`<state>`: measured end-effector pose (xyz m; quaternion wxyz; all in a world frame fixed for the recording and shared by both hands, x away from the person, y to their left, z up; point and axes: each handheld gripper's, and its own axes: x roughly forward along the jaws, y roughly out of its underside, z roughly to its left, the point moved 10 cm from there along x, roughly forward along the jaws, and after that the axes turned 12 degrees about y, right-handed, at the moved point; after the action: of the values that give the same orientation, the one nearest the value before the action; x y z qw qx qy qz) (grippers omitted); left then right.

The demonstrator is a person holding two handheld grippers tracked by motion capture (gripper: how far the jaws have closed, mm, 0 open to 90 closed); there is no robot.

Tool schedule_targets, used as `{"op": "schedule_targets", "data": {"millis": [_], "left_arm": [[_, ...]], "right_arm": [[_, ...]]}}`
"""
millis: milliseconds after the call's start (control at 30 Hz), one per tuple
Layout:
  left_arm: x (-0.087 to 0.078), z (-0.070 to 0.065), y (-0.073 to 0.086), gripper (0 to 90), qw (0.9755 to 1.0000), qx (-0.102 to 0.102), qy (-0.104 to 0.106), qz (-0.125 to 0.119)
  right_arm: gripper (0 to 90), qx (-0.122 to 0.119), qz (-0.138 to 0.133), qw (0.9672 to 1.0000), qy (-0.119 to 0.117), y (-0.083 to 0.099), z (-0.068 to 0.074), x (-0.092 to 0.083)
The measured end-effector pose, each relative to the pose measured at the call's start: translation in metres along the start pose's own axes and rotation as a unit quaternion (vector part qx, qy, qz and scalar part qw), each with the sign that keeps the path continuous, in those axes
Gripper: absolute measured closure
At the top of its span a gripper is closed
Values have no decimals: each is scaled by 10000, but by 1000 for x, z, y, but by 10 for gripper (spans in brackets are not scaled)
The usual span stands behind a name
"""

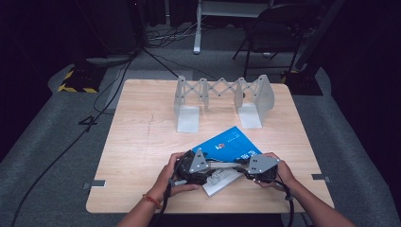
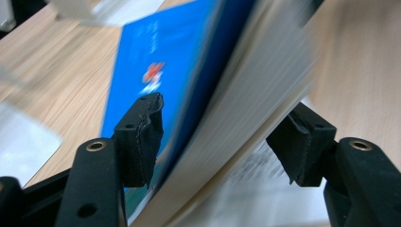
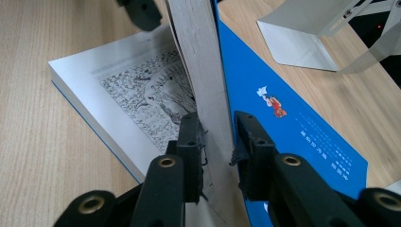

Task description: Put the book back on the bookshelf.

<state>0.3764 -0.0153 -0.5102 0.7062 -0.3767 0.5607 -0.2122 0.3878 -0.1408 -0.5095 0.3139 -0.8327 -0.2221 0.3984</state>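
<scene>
**First:** While lying partly opened near the front edge of the bench point(image 1: 142, 142), close to the person: blue-covered book point(image 3: 293, 123). Placed how against the tongs?

**Second:** Caught between both. Right tongs point(image 3: 218, 130) pressed together on a thick sheaf of pages, blue cover on the outer side, all raised on edge. Lower half of the book flat on the bench, printed illustration facing up. Left tongs point(image 2: 224, 130) spread wide around that same raised sheaf: blue cover just beside one pad, page edges clear of the other. No grip there yet.

**First:** Long axis? Nearer hand?

**Second:** Seen from above, set at a slant to the bench edges, not square with them. Raised sheaf running crosswise between the hands, left hand point(image 1: 172, 172) at one end, right hand point(image 1: 283, 172) at the other, tongs pointing inward toward each other. Neither hand clearly nearer; both right at the book.

**First:** Anything farther off?

**Second:** Silver expanding book rack point(image 1: 222, 87), upright at the far side of the bench, well apart from the book and straight beyond it.

**First:** Hinge of the coming move?

**Second:** Judged only: the sheaf already standing inside the open left jaws. Closing there would probably give a second grip. Any destination beyond that unknown.
</scene>
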Motion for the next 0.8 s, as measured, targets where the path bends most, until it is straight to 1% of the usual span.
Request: {"op": "schedule_targets", "data": {"millis": [33,67,100,133,167,233,267,300,333,367,400,433,467,500,533,567,600,667,733,767,800], "left_arm": [[3,-1,-1,464,10000,56,-26,20],[4,-1,-2,536,10000,80,-33,-11],[4,-1,-2,589,10000,80,-33,-11],[4,-2,-2,589,10000,82,29,-14],[4,-3,-1,614,9998,152,132,-22],[3,-5,2,658,9996,184,184,-50],[3,-5,3,668,9996,201,191,-88],[2,-5,4,680,9996,195,193,-119],[2,-5,6,688,9995,199,237,-104],[1,-4,6,695,9994,176,254,-147],[0,-3,6,700,9993,145,261,-212],[-2,-3,6,706,9991,89,304,-273],[-4,-2,7,707,9989,38,345,-325],[-7,0,8,710,9986,15,361,-385],[-9,1,9,711,9984,-34,375,-420],[-12,1,11,711,9981,-56,411,-459],[-14,1,13,711,9979,-79,423,-484],[-19,1,16,710,9974,-112,470,-540],[-25,1,21,709,9970,-151,504,-568],[-28,1,23,708,9970,-155,512,-565],[-30,1,25,707,9967,-182,538,-574]], "right_arm": [[733,18,-10,10000,-16,0,0,0],[727,32,-17,10000,-21,0,0,0],[724,45,-11,10000,-28,1,0,0],[724,45,-11,10000,-28,1,0,0],[716,60,-15,10000,-27,1,0,1],[687,135,-89,9999,-30,0,0,1],[673,156,-113,9998,-59,0,0,1],[649,229,-167,9996,-78,0,-1,1],[637,379,-222,9990,-127,0,-2,1],[623,453,-243,9985,-198,2,-4,1],[594,461,-257,9985,-159,4,-6,1],[556,537,-244,9982,-51,7,-11,1],[525,661,-218,9976,-5,11,-17,0],[505,760,-213,9969,5,15,-21,-1],[489,831,-181,9963,73,20,-27,-2],[473,883,-109,9960,117,26,-32,-2],[462,927,-59,9956,119,33,-37,-2],[451,1082,-70,9941,76,40,-42,-1],[469,962,-75,9953,39,40,-41,1],[493,842,-101,9964,12,40,-40,2],[511,848,-176,9962,-53,39,-40,2]]}}
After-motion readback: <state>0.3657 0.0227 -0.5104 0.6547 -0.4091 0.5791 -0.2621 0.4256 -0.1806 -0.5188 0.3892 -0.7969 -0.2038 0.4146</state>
